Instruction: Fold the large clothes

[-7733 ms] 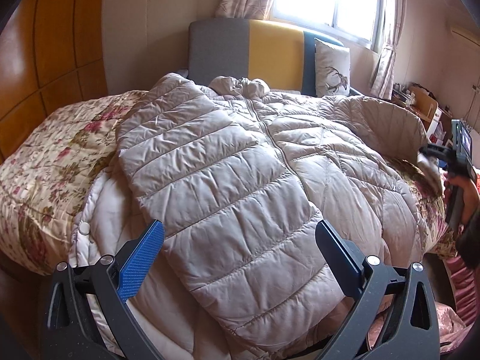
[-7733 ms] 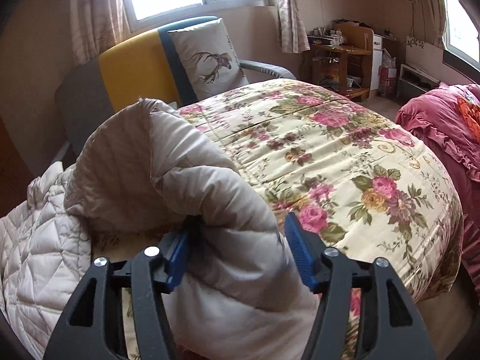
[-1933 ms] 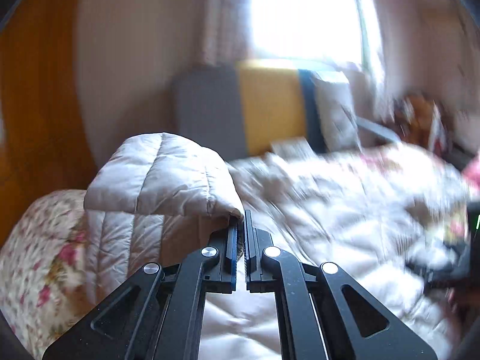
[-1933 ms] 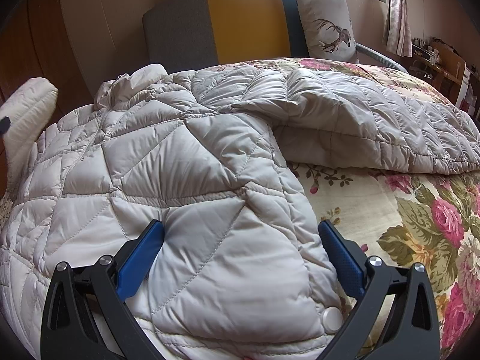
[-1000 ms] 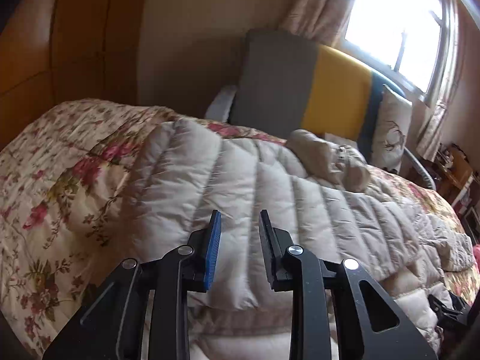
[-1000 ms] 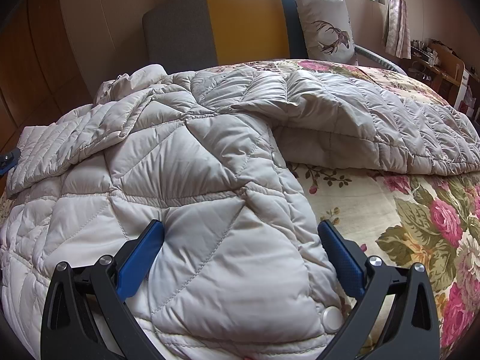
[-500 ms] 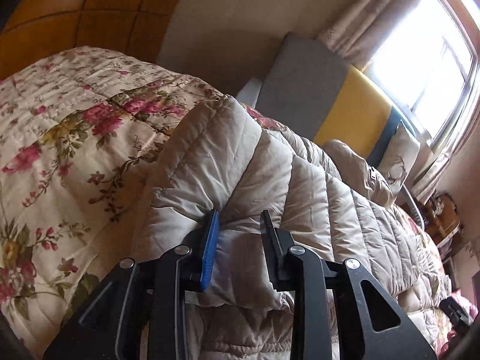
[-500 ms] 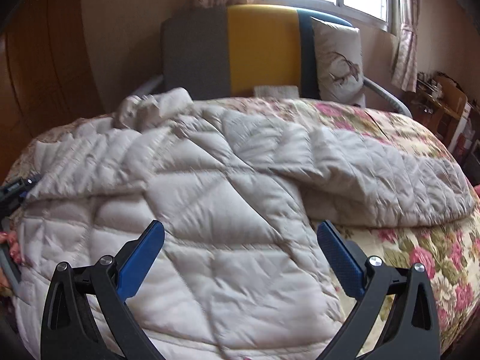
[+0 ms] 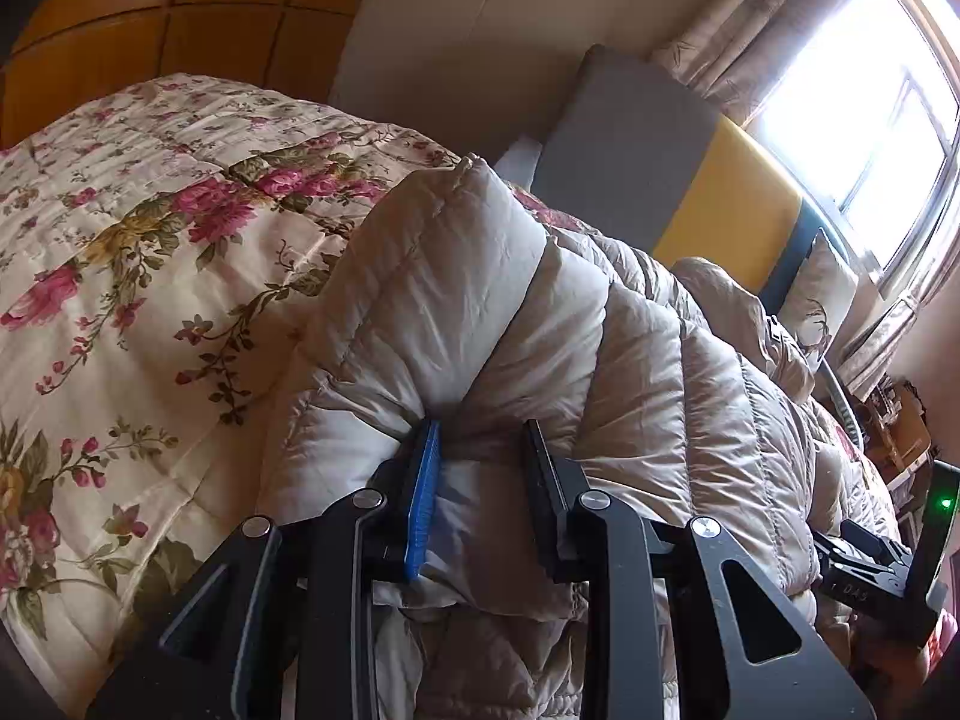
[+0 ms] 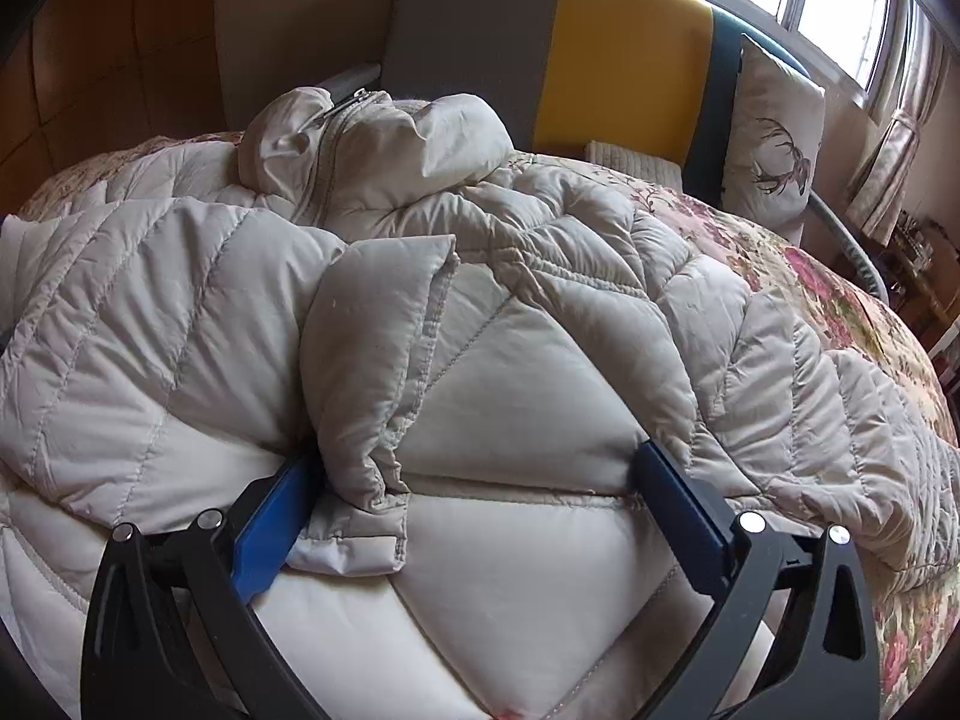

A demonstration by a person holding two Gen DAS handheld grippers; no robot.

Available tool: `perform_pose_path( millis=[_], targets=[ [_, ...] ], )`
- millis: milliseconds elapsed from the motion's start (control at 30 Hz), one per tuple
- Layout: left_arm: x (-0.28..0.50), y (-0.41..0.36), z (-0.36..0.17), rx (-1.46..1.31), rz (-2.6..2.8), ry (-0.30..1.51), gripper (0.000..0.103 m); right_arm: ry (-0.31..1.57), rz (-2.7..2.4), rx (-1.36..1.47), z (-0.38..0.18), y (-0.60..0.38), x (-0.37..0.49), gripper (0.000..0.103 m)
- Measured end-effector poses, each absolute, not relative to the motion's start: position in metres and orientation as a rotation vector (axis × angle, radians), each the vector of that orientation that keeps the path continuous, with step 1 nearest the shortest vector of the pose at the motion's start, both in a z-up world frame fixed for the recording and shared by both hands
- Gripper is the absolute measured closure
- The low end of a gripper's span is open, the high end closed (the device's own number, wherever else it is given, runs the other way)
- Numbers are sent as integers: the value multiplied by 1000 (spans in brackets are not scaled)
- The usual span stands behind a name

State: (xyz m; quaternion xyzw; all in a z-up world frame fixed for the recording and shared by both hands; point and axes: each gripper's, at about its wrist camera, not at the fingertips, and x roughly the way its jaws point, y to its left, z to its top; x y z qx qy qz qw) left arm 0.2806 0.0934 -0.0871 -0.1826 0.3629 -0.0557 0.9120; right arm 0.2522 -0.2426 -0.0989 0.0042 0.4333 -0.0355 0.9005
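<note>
The left gripper [image 9: 480, 468] clamps a fold of the beige quilted down jacket [image 9: 660, 384]; the right gripper [image 10: 480, 516] stands wide apart, fabric [image 10: 510, 408] between its fingers.

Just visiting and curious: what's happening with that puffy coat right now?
Left gripper pinching coat edge. Right gripper open, straddling the coat. Nothing blocking on the bed.

Beige quilted jacket [image 10: 516, 396], partly folded
</note>
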Motion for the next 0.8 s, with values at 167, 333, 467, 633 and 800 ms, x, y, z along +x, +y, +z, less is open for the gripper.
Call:
perform_pose_path(
  millis=[167,333,467,633,800],
  targets=[
    [280,96,-87,-395,-128,746,75,778,-85,304,-69,-308,201,2],
    [267,80,-74,-320,-192,710,24,678,-213,659,-75,-416,130,3],
    [250,69,-64,-248,-165,660,17,671,-381,807,-97,-497,88,12],
    [241,79,-67,-291,-119,661,17,629,-542,960,-123,-581,48,25],
    [237,78,-68,-275,-91,669,15,556,-581,1031,-129,-630,37,27]
  ],
)
